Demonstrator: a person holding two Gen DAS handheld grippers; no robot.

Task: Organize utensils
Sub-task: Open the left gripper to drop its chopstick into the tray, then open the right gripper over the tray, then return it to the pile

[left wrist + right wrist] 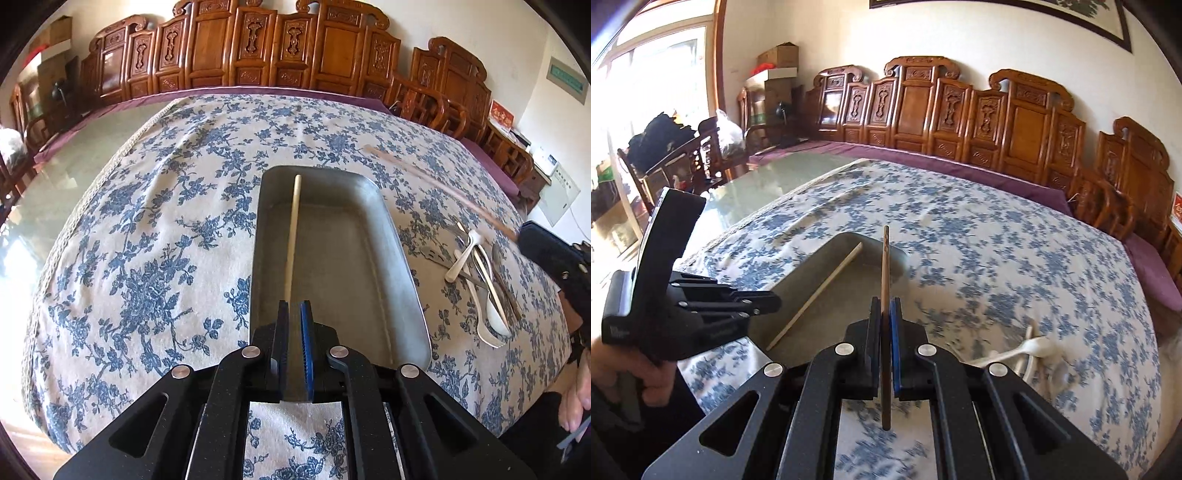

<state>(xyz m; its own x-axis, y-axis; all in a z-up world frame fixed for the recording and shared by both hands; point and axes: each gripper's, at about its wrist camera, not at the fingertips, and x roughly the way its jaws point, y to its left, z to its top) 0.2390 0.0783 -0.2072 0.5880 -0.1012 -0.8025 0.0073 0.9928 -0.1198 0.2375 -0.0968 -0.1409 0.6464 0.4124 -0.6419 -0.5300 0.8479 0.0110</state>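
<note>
While the pale chopstick (pixel 292 236) lies lengthwise along the left side of the metal tray (pixel 402 266), the left gripper (pixel 295 314) hovers over the tray's near end with its fingers drawn almost together; the stick's near end runs in behind the fingertips, and I cannot tell whether the pads bear on it or merely stand above it. Further right on the flowered tablecloth (pixel 147 221), well clear of the tray, the loose heap of cutlery (pixel 480 280) waits: forks, metal spoons and a white ceramic spoon (pixel 466 254), piled across one another. At the far right the right gripper (pixel 885 314) has its fingers pinched on a dark brown chopstick (pixel 885 266), which sticks out forward between them and also back behind the pads, its tip above the tray's far corner.

My reading is that the chopsticks are being gathered into the tray first, with the second one in transit. The next move calls for lowering the dark stick until it lies roughly parallel beside the pale one, then parting the fingers gently so it does not roll or bounce; the left gripper should stay out of its path
</note>
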